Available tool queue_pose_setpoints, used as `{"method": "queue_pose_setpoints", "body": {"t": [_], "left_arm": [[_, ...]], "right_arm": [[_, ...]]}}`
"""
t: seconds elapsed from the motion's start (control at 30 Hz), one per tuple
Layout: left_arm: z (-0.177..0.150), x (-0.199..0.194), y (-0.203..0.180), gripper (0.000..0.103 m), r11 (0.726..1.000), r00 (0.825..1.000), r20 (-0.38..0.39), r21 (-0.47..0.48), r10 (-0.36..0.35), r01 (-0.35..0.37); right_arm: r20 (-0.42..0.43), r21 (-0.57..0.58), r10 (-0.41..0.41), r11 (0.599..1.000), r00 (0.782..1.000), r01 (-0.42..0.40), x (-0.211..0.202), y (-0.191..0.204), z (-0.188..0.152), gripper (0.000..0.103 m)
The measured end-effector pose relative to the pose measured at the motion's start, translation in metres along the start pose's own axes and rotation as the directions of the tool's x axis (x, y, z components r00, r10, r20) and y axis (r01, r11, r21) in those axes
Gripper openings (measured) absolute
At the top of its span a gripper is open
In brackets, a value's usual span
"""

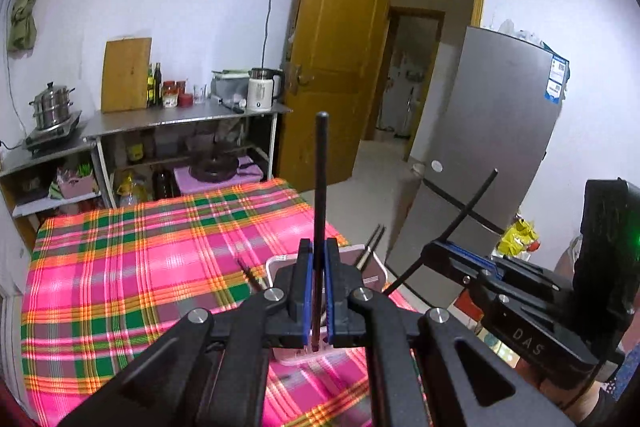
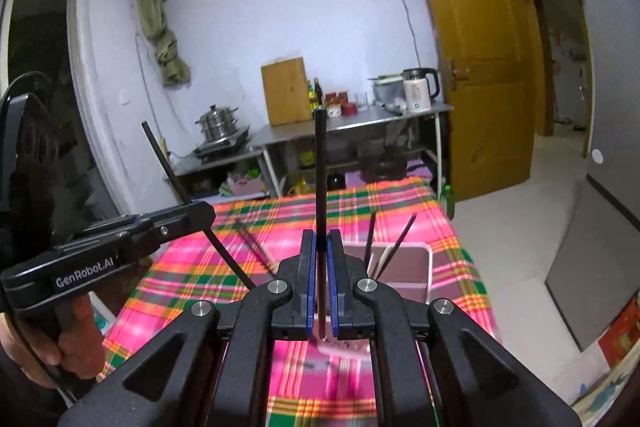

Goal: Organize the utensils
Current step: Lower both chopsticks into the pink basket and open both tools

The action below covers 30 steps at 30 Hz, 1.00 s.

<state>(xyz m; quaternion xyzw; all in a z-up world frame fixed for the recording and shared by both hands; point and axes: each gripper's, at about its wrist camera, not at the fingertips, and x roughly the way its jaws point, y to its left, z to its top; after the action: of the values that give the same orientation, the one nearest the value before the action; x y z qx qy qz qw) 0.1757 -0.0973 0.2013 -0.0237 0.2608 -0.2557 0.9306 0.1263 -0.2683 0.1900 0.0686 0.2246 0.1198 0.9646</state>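
My left gripper (image 1: 319, 247) is shut on a black chopstick (image 1: 321, 183) that stands upright above the plaid-covered table (image 1: 160, 251). My right gripper (image 2: 320, 239) is likewise shut on a second black chopstick (image 2: 320, 171). Each gripper shows in the other's view, the right gripper (image 1: 440, 247) with its chopstick (image 1: 472, 207) slanting, the left gripper (image 2: 196, 213) with its chopstick (image 2: 164, 159). A pale pink-and-white container (image 2: 429, 267) sits just beyond the fingers and holds a few dark chopsticks (image 2: 394, 243). The container (image 1: 380, 269) is partly hidden behind my left fingers. Loose chopsticks (image 2: 252, 243) lie on the cloth.
A person's hand (image 2: 72, 339) grips the left handle. Past the table stands a metal shelf (image 1: 188, 119) with a kettle (image 1: 262, 89), a steamer pot (image 1: 52, 107) and a cutting board (image 1: 126, 75). A grey fridge (image 1: 492, 131) and an open wooden door (image 1: 332, 59) are to the right.
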Motion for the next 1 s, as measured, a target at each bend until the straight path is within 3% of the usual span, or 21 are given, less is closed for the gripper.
{"method": "queue_pose_setpoints", "body": {"t": [0.27, 0.5, 1.0], "left_arm": [[0.009, 0.033, 0.001, 0.006, 1.0, 1.0, -0.008, 0.004, 0.005, -0.005], [-0.012, 0.065, 0.011, 0.006, 1.0, 0.998, -0.06, -0.015, -0.003, 0.002], [-0.051, 0.098, 0.02, 0.006, 0.999, 0.986, -0.163, -0.035, -0.018, 0.013]], "right_arm": [[0.009, -0.007, -0.023, 1.0, 1.0, 0.023, 0.02, -0.003, 0.004, 0.005], [-0.036, -0.009, -0.039, 0.999, 0.999, 0.039, 0.044, -0.01, -0.012, 0.005], [-0.135, -0.016, -0.062, 0.998, 0.989, 0.06, 0.078, -0.019, -0.045, 0.005]]}}
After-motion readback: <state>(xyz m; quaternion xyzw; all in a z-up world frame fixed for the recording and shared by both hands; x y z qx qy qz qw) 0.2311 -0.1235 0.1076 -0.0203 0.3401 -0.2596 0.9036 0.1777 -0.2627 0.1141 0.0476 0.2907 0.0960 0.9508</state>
